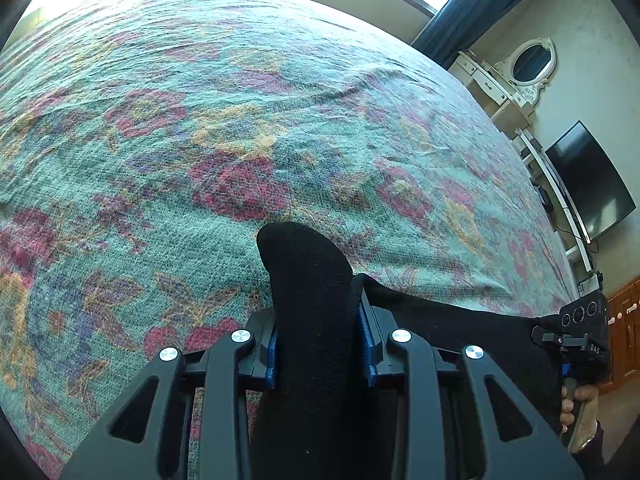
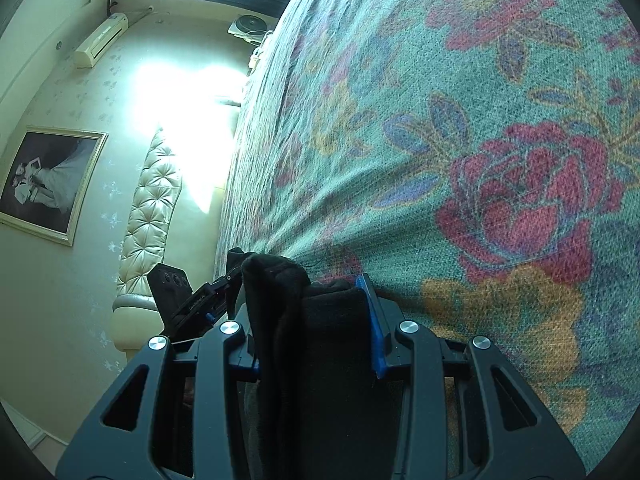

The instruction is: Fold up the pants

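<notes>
The left gripper [image 1: 320, 344] was clamped on a thick bunch of the black pants [image 1: 308, 288], the cloth bulging up past its blue pads [image 1: 369, 354] toward twelve o'clock. The right gripper [image 2: 316, 320] was likewise closed on a wad of the same pants [image 2: 276, 300], its blue pad [image 2: 374, 328] pressed against the fabric at three o'clock. In the left wrist view the garment stretched from the clamped bunch toward four o'clock, where the right gripper [image 1: 580, 332] and the person's hand [image 1: 576, 408] on its handle showed; in the right wrist view the left gripper [image 2: 188, 296] sat just beside, at nine o'clock.

The likeliest trouble was a slip: both grips held loose, rolled cloth rather than a flat edge, so a pull could have dragged a layer free and let the fold skew. Lowering unevenly could have bunched the pants on the floral bedspread [image 1: 224, 128], whose own wrinkles might have caught the fabric.

Both grippers pointed downward over the bed, the left more steeply. Beyond, at two o'clock in the left view, stood a white dresser mirror [image 1: 534, 62] and a dark television [image 1: 588, 180]
</notes>
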Motion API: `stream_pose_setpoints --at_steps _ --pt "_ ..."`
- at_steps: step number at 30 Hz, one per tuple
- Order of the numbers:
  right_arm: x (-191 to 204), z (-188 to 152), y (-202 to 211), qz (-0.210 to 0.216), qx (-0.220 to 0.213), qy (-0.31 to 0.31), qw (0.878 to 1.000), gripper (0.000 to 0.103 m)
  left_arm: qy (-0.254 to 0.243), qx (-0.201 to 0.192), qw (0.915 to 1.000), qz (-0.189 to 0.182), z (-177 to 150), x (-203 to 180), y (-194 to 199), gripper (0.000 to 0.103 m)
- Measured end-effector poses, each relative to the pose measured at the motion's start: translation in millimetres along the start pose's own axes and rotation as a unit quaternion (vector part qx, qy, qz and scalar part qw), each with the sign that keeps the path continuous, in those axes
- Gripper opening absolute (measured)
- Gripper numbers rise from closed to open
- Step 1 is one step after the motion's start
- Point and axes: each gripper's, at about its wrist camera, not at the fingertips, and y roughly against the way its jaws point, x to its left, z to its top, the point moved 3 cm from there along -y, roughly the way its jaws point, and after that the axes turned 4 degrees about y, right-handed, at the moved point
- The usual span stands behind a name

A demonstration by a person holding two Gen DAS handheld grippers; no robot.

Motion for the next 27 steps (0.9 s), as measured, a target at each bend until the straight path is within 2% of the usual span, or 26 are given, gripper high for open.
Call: stream_pose_setpoints --at_steps 3,7,9,11,15,19,22,27 --pt "-1.7 -0.7 2.0 0.002 0.000 -0.002 1.000 0.037 0.007 0.004 0.9999 -0.007 -0.9 3.9 -2.1 0.036" --pt "-3.1 -2.1 6.3 0.000 -0.001 -0.001 1.000 0.041 0.023 0.020 0.9989 -0.035 -0.7 11.1 -4.6 0.050" --pt "-1.3 -2.6 8.0 0.004 -0.003 -0.001 1.000 0.052 0.027 0.023 0.9977 -0.057 -0.9 12.9 -2.0 0.057" --pt "1.6 -4.0 11.8 0.011 -0.008 -0.006 1.000 0.061 0.035 0.018 0.9957 -0.084 -1.7 14.9 2.8 0.074" --pt "3.7 -10.7 31.3 0.009 -0.021 -0.007 1.000 0.074 0.054 0.009 0.9923 -0.111 -5.2 24.1 17.0 0.076" --pt "-7.7 -28.8 61.6 -0.005 -0.040 -0.024 0.999 0.077 0.082 0.015 0.9843 -0.155 -20.4 38.7 38.2 0.078" --pt "-12.0 -52.0 79.2 -0.006 -0.044 -0.031 0.999 0.077 0.098 0.021 0.9810 -0.166 -45.2 51.5 55.5 0.079" --pt "-3.8 -96.9 78.7 -0.015 -0.010 -0.024 1.000 0.079 0.112 0.024 0.9773 -0.178 -93.4 64.3 80.3 0.080"
